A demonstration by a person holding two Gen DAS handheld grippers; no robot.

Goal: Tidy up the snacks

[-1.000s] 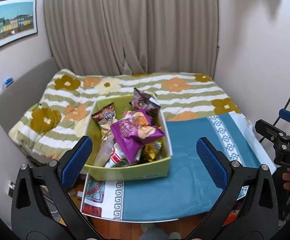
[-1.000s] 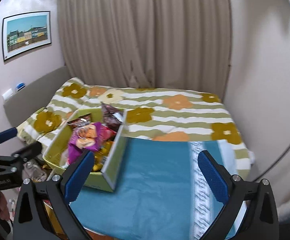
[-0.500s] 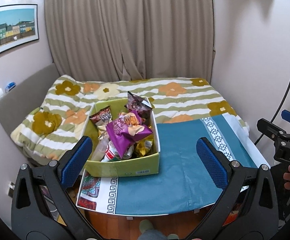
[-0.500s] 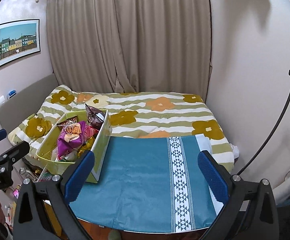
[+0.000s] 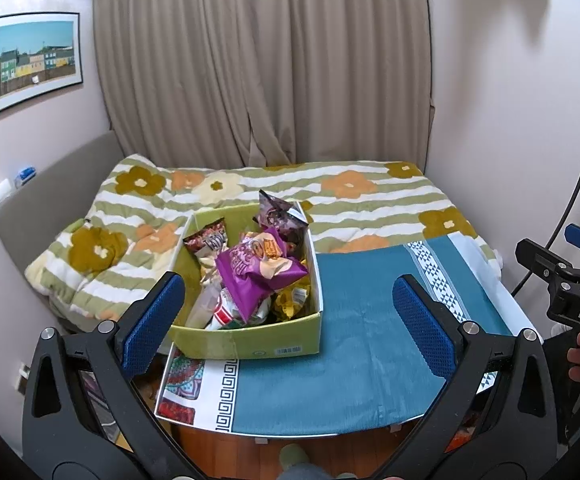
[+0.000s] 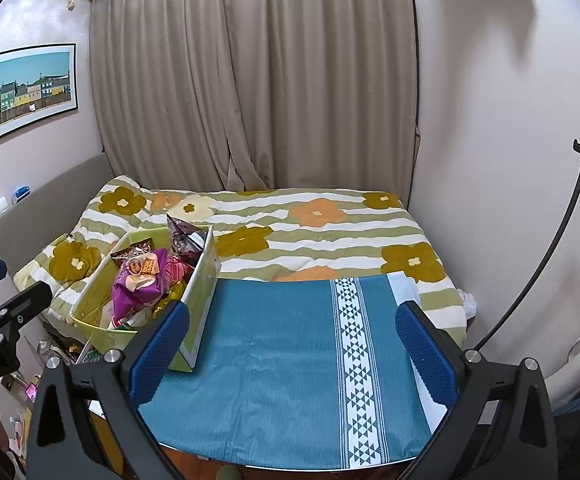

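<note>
A green cardboard box (image 5: 245,346) full of snack bags stands on the left part of a table with a teal cloth (image 5: 362,344). A purple bag (image 5: 253,272) lies on top, a dark bag (image 5: 279,214) sticks up at the back, a brown bag (image 5: 207,242) at the left. The box also shows in the right wrist view (image 6: 199,304). My left gripper (image 5: 287,320) is open and empty, held back above the table's front edge. My right gripper (image 6: 290,346) is open and empty over the teal cloth (image 6: 285,364).
A bed with a striped flower quilt (image 5: 350,196) lies behind the table, against beige curtains (image 5: 261,64). Walls close in on both sides. A black curved stand (image 6: 546,248) leans at the right. Clutter lies on the floor at the left of the table (image 6: 45,352).
Both grippers have pulled back and up from the table, so the box and cloth look smaller and farther. Both stay open and empty.
</note>
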